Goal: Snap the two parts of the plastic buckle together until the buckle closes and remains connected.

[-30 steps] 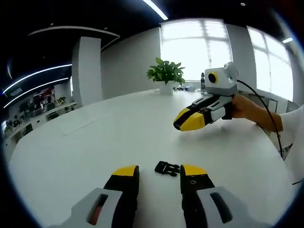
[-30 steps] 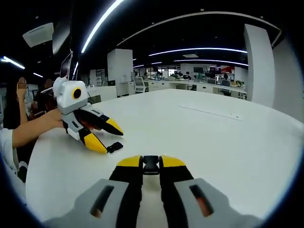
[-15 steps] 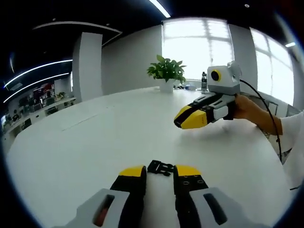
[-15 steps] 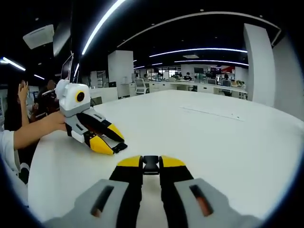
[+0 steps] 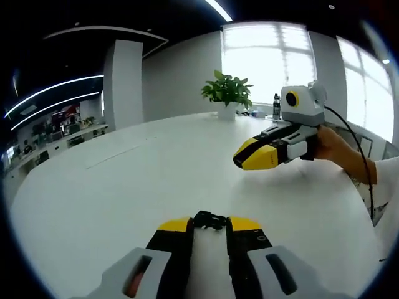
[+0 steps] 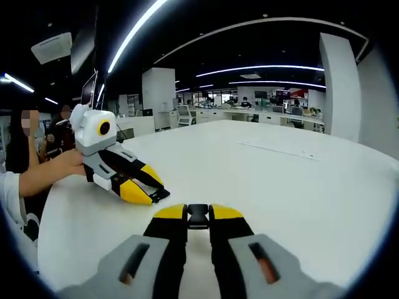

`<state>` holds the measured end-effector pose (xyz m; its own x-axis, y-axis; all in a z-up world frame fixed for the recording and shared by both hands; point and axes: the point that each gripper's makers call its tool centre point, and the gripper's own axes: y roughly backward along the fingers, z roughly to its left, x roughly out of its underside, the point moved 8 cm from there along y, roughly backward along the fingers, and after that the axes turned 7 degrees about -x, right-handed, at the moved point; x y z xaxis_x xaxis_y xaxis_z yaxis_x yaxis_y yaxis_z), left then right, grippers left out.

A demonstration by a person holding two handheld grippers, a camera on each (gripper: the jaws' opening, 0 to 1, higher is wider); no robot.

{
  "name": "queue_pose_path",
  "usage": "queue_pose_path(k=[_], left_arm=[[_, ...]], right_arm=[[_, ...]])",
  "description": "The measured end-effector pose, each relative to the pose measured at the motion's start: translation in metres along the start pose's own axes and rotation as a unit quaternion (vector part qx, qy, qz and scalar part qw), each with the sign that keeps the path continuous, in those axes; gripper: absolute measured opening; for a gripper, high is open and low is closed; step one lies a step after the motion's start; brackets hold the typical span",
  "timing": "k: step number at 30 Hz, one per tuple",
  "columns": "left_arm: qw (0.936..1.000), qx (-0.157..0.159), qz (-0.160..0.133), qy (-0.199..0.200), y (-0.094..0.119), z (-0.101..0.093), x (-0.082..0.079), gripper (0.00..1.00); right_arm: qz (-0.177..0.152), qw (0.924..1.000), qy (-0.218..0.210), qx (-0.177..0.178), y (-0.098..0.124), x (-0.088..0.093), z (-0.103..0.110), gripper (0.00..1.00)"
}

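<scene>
One black buckle part point(image 5: 209, 218) sits between the yellow tips of my left gripper point(image 5: 209, 224), which is shut on it just above the white table point(image 5: 112, 187). The other black buckle part point(image 6: 198, 215) is pinched in my right gripper point(image 6: 198, 210), also shut. In the left gripper view the right gripper point(image 5: 250, 158) hovers to the upper right, held by a hand point(image 5: 330, 144). In the right gripper view the left gripper point(image 6: 144, 187) is off to the left, low over the table, with its buckle part point(image 6: 160, 194) poking from the tips. The two parts are apart.
A potted plant point(image 5: 227, 94) and a bottle point(image 5: 276, 106) stand at the far side of the table. A cable point(image 5: 355, 156) trails from the right gripper. A person's sleeve point(image 6: 9, 187) is at the table's left edge. Office desks point(image 6: 262, 112) lie beyond.
My left gripper's jaws, wide open a second ago, have closed on the buckle part that lay on the table. The right gripper has kept its hold and barely moved.
</scene>
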<state>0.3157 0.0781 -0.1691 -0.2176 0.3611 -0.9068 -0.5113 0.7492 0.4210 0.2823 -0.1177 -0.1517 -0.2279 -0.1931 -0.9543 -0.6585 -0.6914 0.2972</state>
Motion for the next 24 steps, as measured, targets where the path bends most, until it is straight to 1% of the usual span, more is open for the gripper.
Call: queue_pose_path(k=[5,7,9,11,14,16,19,24], left_arm=[[0.9994,-0.027,-0.014,0.020,0.007,-0.004,-0.005,0.21],[0.9989,-0.040,-0.014,0.018,0.010,-0.005,-0.004,0.21],[0.9972,-0.069,-0.005,0.028,0.013,-0.003,-0.002,0.21],[0.9957,-0.086,-0.001,0.033,0.015,-0.001,0.000,0.21],[0.9945,-0.101,-0.007,0.026,0.021,0.000,0.004,0.21],[0.9930,-0.113,-0.009,0.033,0.025,0.001,0.006,0.20],[0.9909,-0.130,-0.012,0.034,0.032,0.004,0.006,0.20],[0.9876,-0.151,-0.006,0.042,0.041,0.005,0.010,0.20]], right_arm=[[0.001,1.0000,0.001,-0.001,-0.002,0.000,-0.004,0.13],[0.002,1.0000,0.001,0.000,-0.003,0.000,-0.005,0.13],[0.002,1.0000,-0.001,-0.001,-0.004,0.000,-0.007,0.13],[0.005,1.0000,-0.001,-0.001,-0.004,0.000,-0.007,0.13],[0.007,1.0000,0.001,-0.002,-0.004,0.001,-0.007,0.13],[0.008,1.0000,0.001,-0.003,-0.004,0.001,-0.007,0.13],[0.009,0.9999,0.002,-0.005,-0.004,0.001,-0.007,0.13],[0.014,0.9998,0.005,-0.012,-0.005,0.002,-0.006,0.13]])
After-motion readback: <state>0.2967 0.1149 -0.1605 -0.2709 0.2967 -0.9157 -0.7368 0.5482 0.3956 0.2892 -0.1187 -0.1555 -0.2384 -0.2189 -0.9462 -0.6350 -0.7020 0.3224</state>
